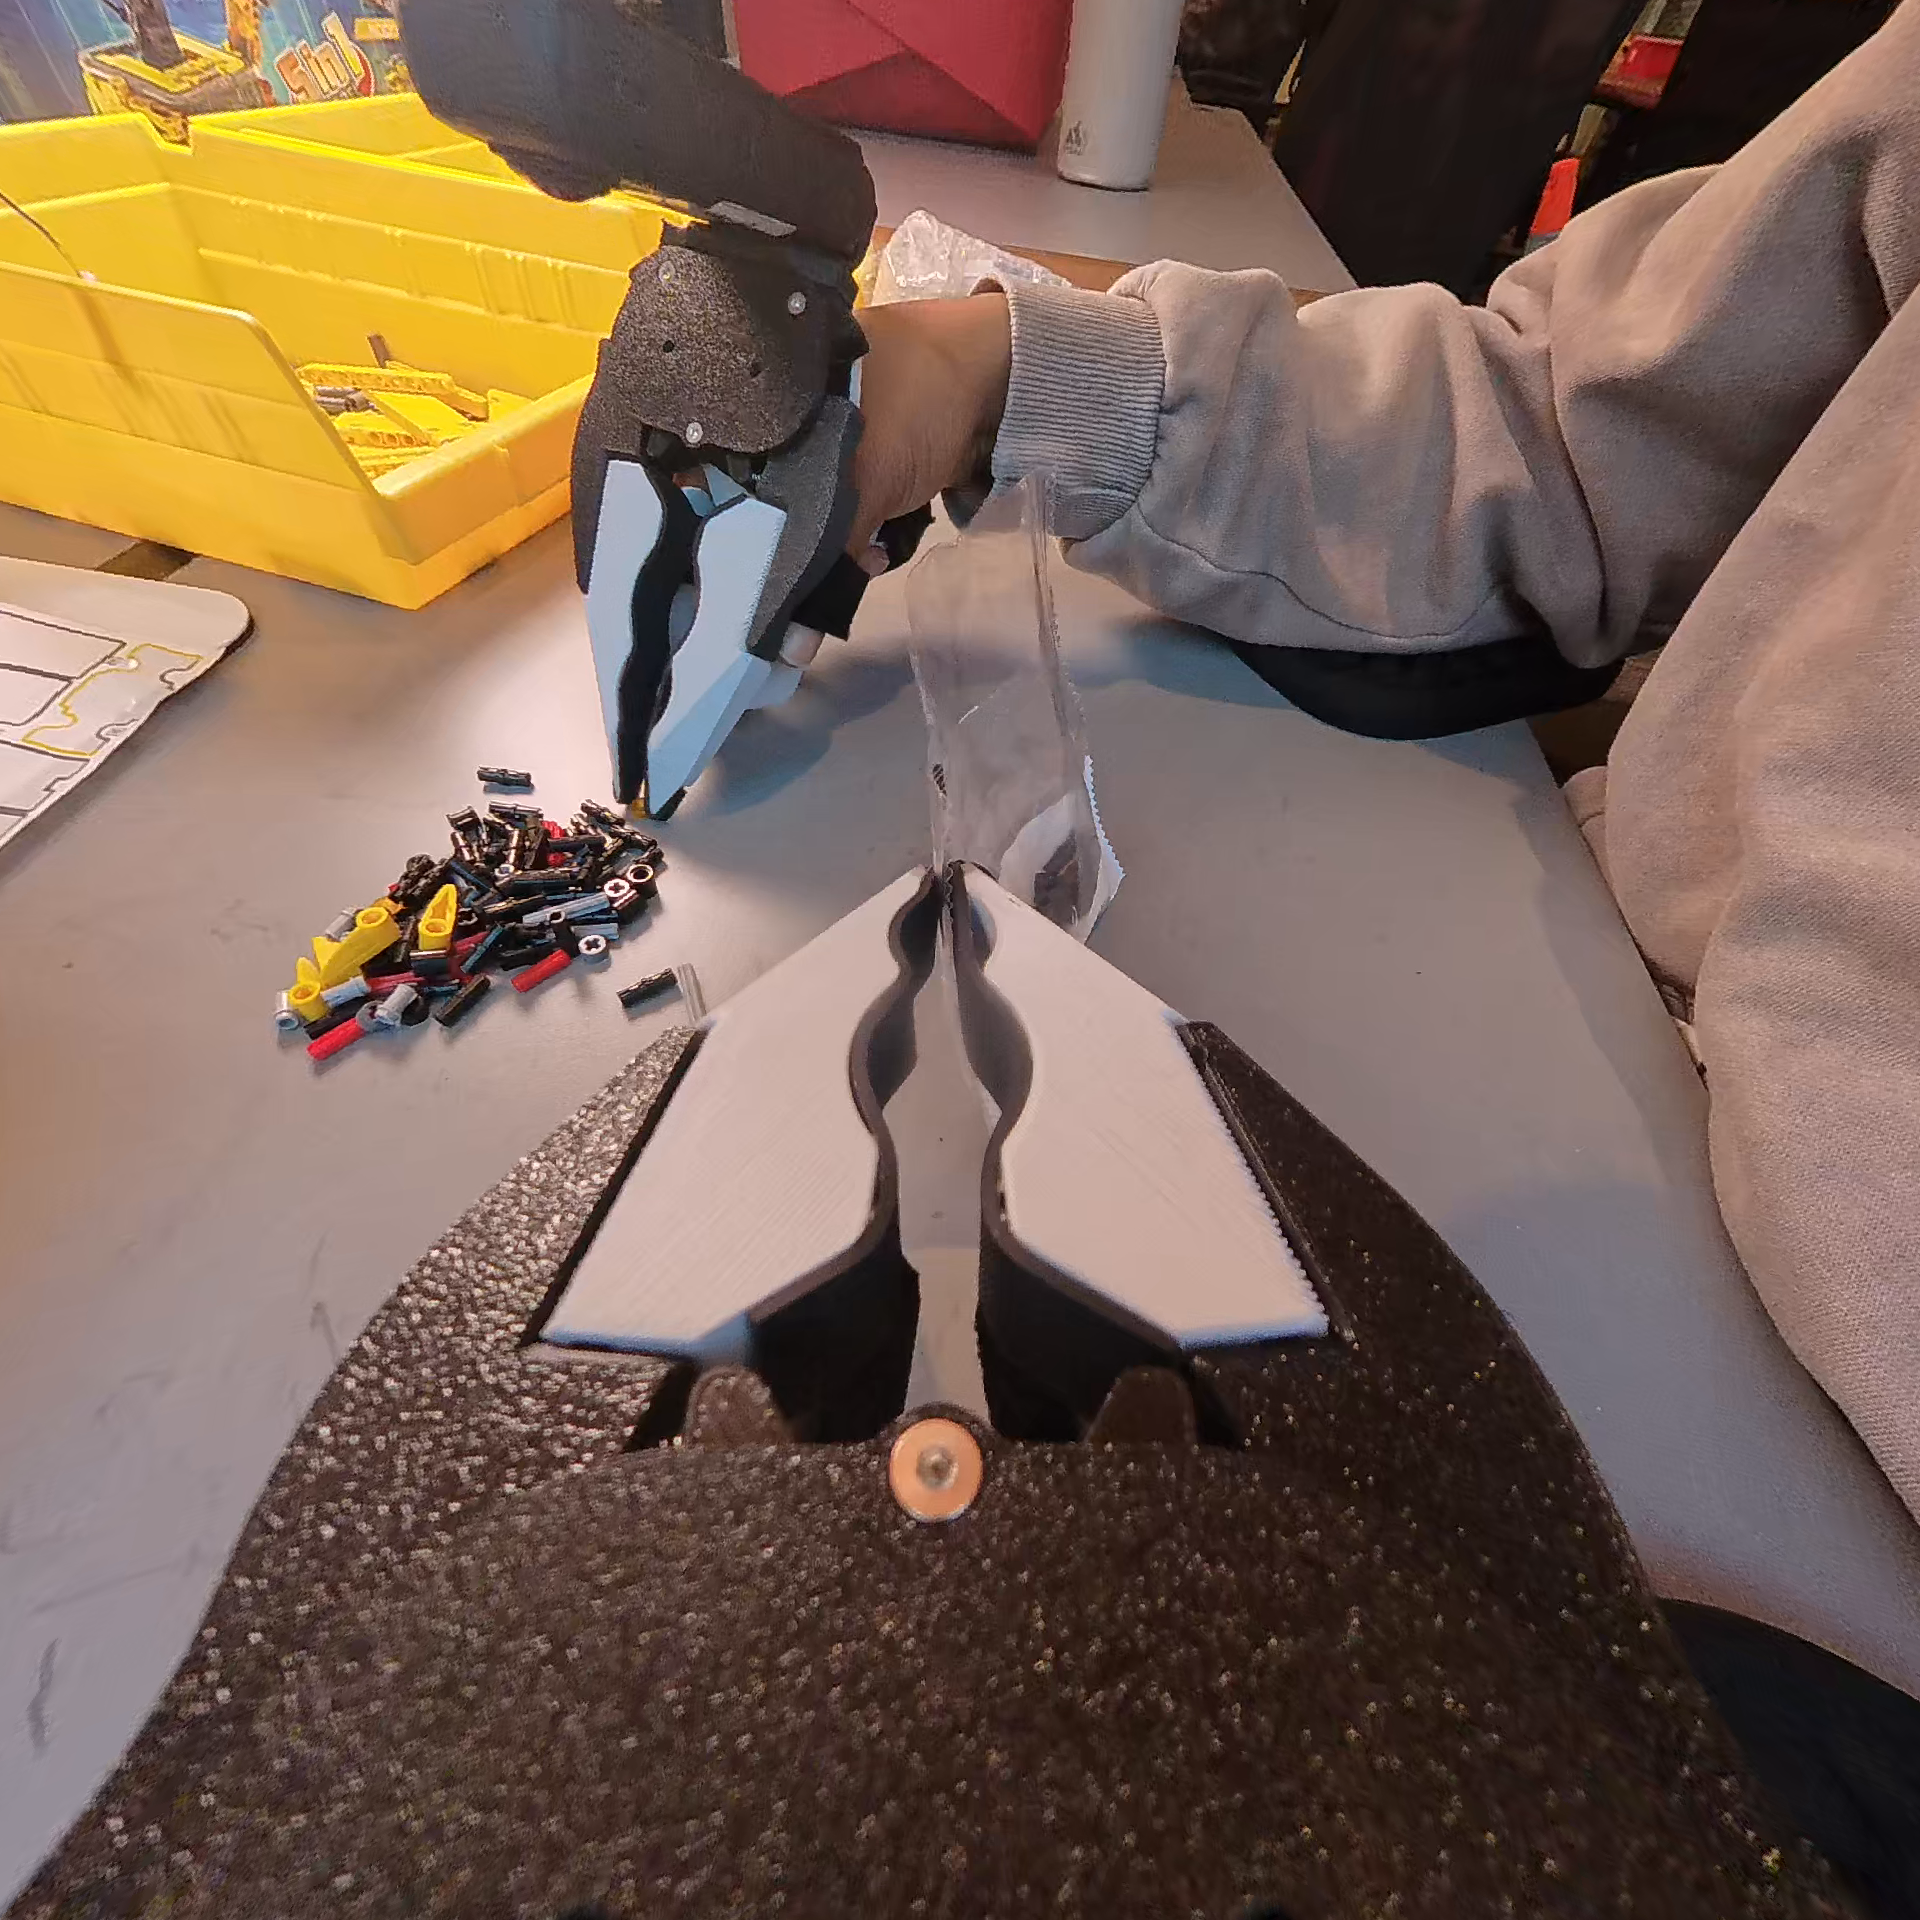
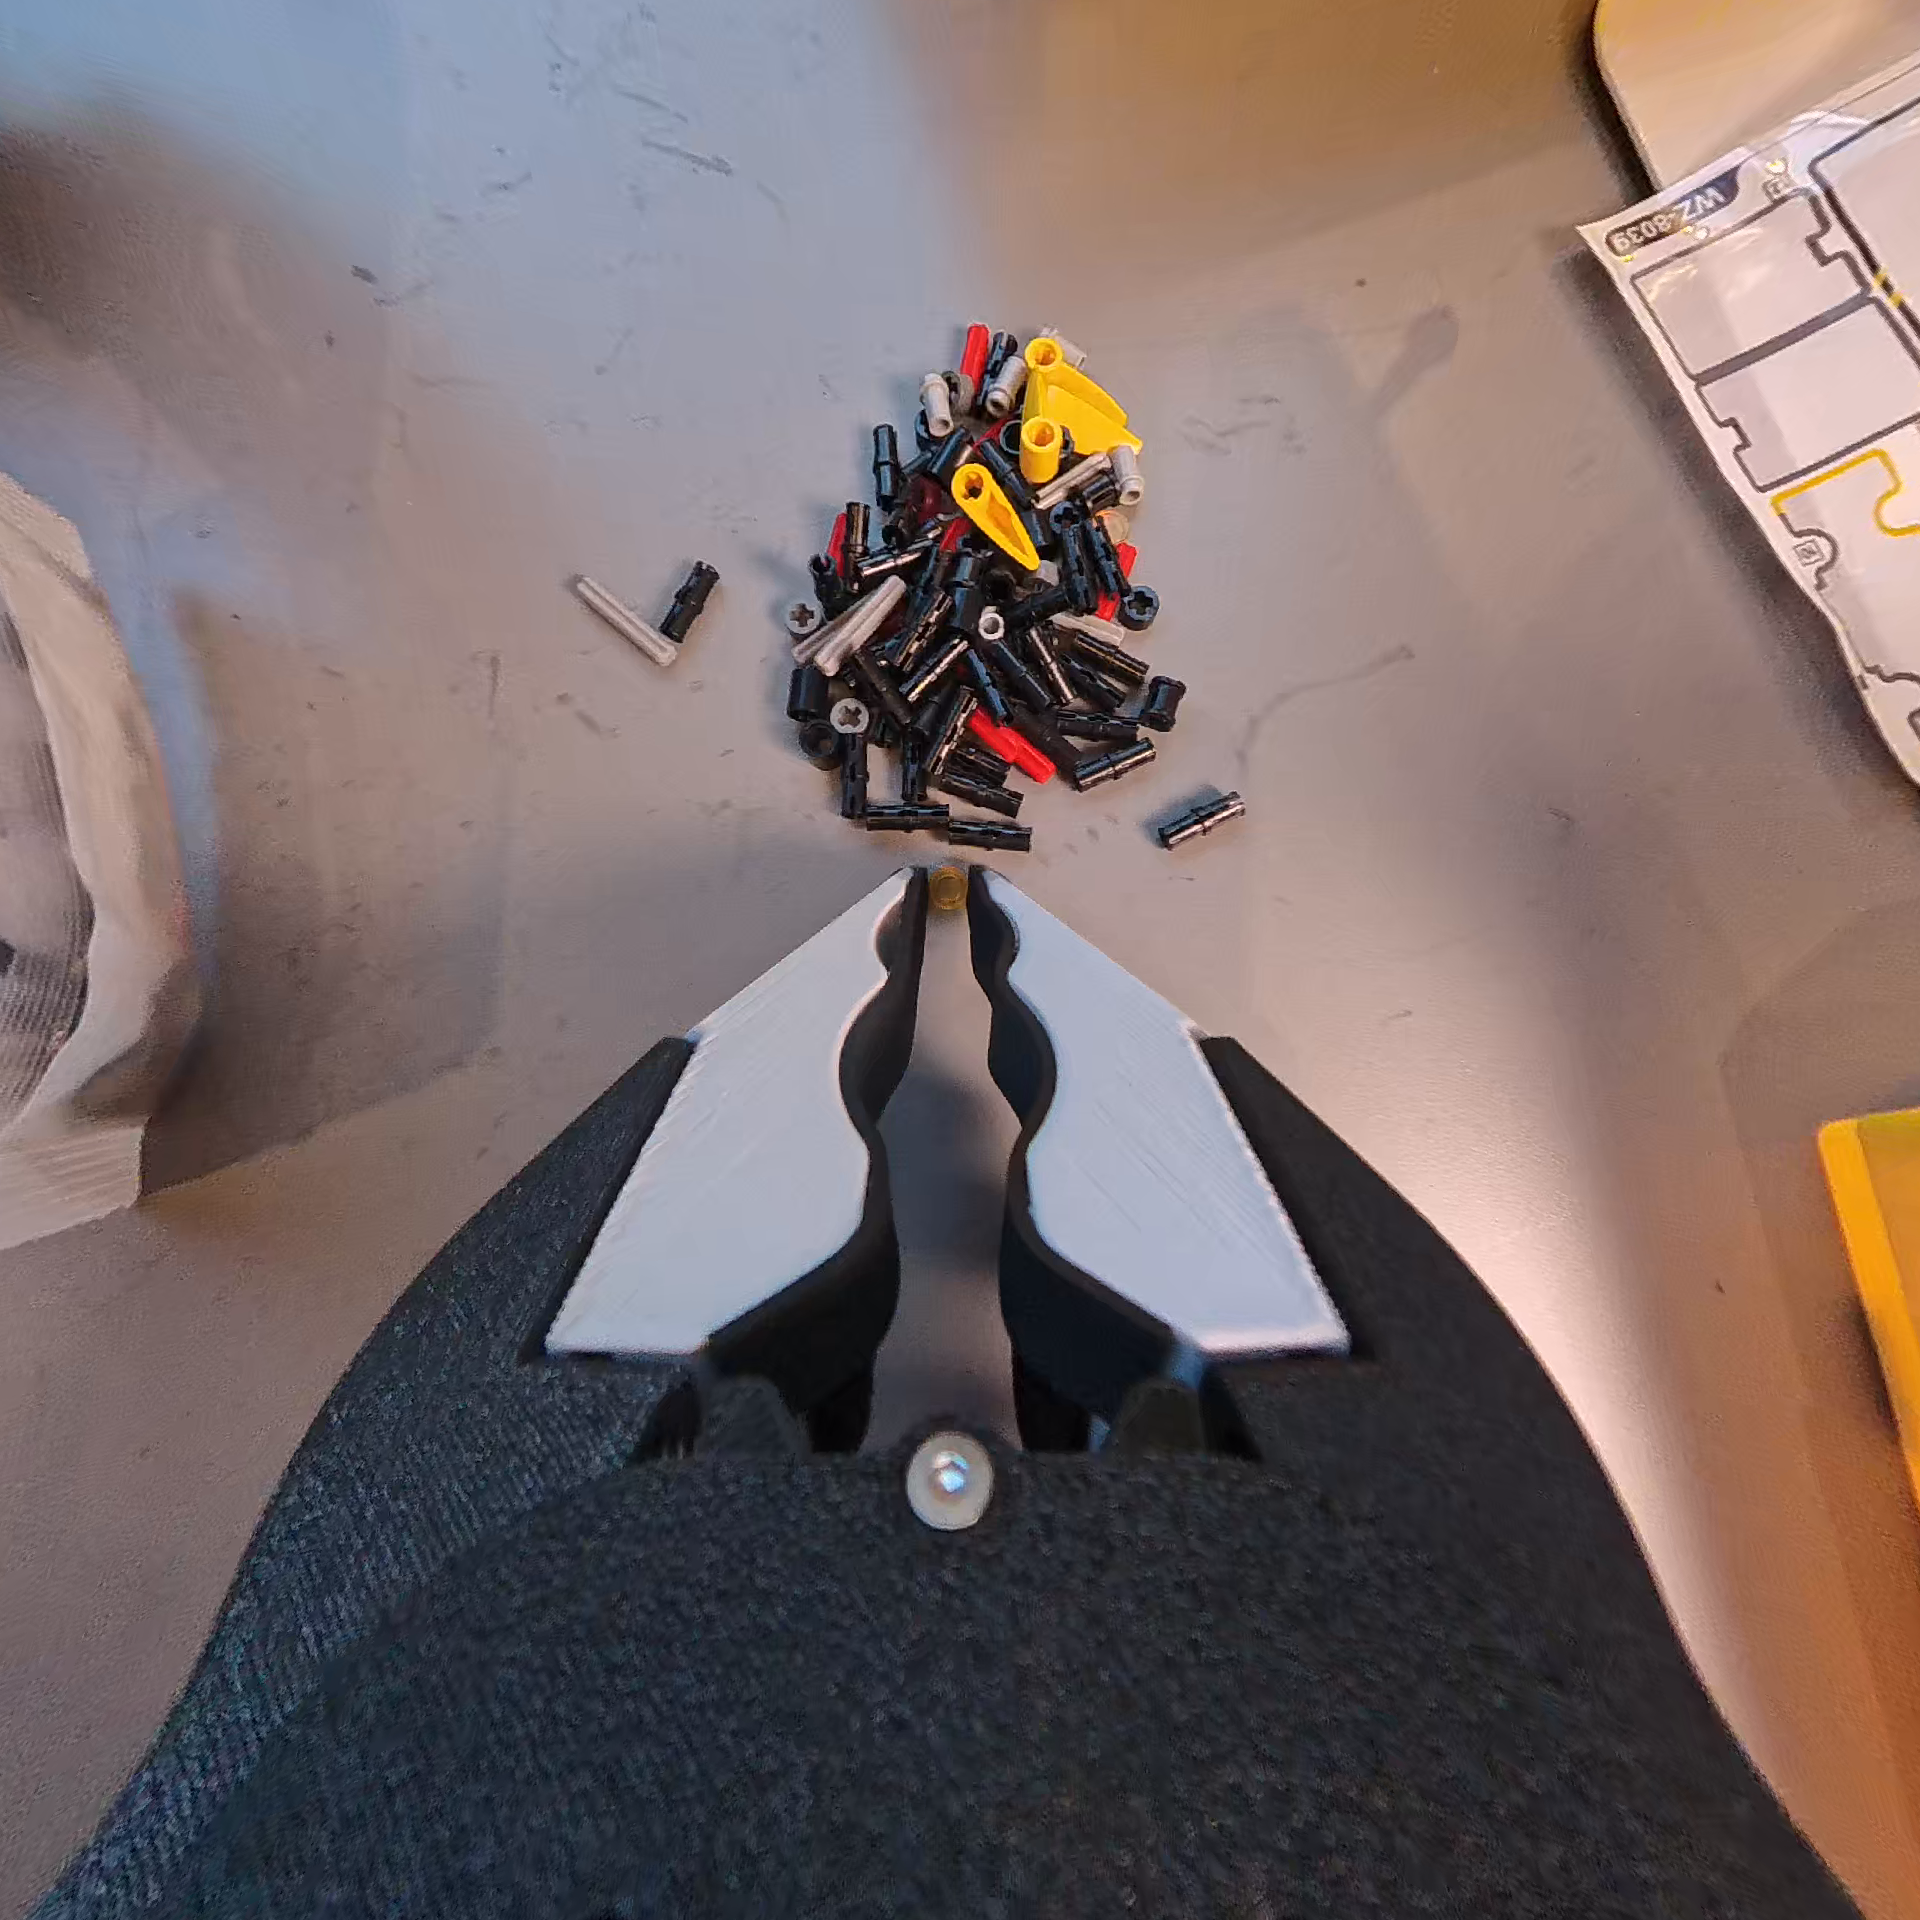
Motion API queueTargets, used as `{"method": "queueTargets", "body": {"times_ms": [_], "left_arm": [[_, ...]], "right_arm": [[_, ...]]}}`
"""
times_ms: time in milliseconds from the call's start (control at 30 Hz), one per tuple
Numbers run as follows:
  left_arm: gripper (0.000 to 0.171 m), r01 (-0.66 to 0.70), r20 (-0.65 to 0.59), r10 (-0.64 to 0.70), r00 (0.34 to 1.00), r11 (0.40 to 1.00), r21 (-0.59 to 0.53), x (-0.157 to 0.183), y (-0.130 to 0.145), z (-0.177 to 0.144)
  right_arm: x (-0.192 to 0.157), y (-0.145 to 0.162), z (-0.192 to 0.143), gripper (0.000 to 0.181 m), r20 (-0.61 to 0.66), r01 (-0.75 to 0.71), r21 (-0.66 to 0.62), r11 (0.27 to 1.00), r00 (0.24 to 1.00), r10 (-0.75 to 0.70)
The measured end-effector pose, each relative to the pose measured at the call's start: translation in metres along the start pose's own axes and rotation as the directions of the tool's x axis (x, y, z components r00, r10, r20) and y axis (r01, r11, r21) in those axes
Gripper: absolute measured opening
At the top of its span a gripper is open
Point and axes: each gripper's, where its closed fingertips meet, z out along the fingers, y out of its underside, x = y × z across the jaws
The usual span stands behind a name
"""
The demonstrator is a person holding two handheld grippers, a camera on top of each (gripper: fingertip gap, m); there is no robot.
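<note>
With the left claw (image 1: 948,883) pinching the clear bag (image 1: 1003,748), keep the right claw (image 2: 948,883) squeezing the small amber piece (image 2: 948,886) firmly, just near of the pile of small parts (image 2: 992,592) on the table (image 2: 416,416).

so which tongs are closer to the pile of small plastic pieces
Right. The right tongs sit at the pile edge, pinching a tiny yellow piece. The left tongs are off to the side, shut on a clear plastic bag.
</note>
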Motion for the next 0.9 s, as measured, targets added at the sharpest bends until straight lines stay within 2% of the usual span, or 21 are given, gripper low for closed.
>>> {"method": "queueTargets", "body": {"times_ms": [33, 100, 167, 233, 300, 400, 467, 600, 667, 800, 900], "left_arm": [[0.0, 0.0, 0.002, 0.0, 1.0, 1.0, 0.0, 0.0, 0.0, 0.0], [0.0, 0.0, 0.006, 0.0, 1.0, 1.0, 0.002, -0.001, 0.0, -0.001], [0.0, 0.001, 0.008, -0.001, 1.0, 1.0, 0.008, -0.001, -0.001, -0.001], [0.0, 0.004, 0.008, -0.004, 1.0, 1.0, 0.01, -0.002, -0.002, -0.001], [0.0, 0.005, 0.008, -0.005, 1.0, 1.0, 0.008, -0.002, -0.001, -0.001], [0.0, 0.002, 0.008, -0.002, 1.0, 1.0, 0.006, -0.001, -0.001, -0.001], [0.0, -0.002, 0.009, 0.002, 1.0, 1.0, 0.007, 0.0, -0.002, -0.001], [0.0, -0.008, 0.013, 0.008, 1.0, 1.0, 0.011, -0.001, -0.003, -0.003], [0.0, -0.006, 0.0, 0.006, 1.0, 1.0, 0.013, 0.001, -0.004, -0.003], [0.0, -0.009, -0.083, 0.009, 0.996, 1.0, 0.005, 0.016, -0.002, -0.002], [0.0, -0.015, -0.12, 0.014, 0.993, 1.0, -0.009, 0.023, 0.001, 0.001]], "right_arm": [[-0.003, -0.005, -0.004, 0.007, 0.022, -0.002, 0.032, 0.999, 1.0, 0.001], [-0.019, -0.036, -0.027, 0.007, 0.1, -0.02, 0.193, 0.981, 0.995, 0.0], [-0.05, -0.08, -0.067, 0.007, 0.193, 0.005, 0.384, 0.923, 0.977, -0.086], [-0.087, -0.105, -0.096, 0.007, 0.251, 0.067, 0.478, 0.876, 0.945, -0.209], [-0.112, -0.102, -0.095, 0.007, 0.25, 0.171, 0.432, 0.886, 0.921, -0.3], [-0.121, -0.085, -0.076, 0.009, 0.237, 0.269, 0.328, 0.905, 0.904, -0.355], [-0.121, -0.085, -0.074, 0.015, 0.264, 0.239, 0.335, 0.911, 0.905, -0.334], [-0.118, -0.098, -0.089, 0.017, 0.306, 0.15, 0.439, 0.886, 0.902, -0.304], [-0.102, -0.101, -0.086, 0.017, 0.275, 0.106, 0.459, 0.882, 0.927, -0.254], [-0.06, -0.08, -0.043, 0.014, 0.198, -0.003, 0.341, 0.94, 0.978, -0.069], [-0.059, -0.055, -0.002, 0.018, 0.144, 0.089, 0.204, 0.975, 0.982, -0.12]]}}
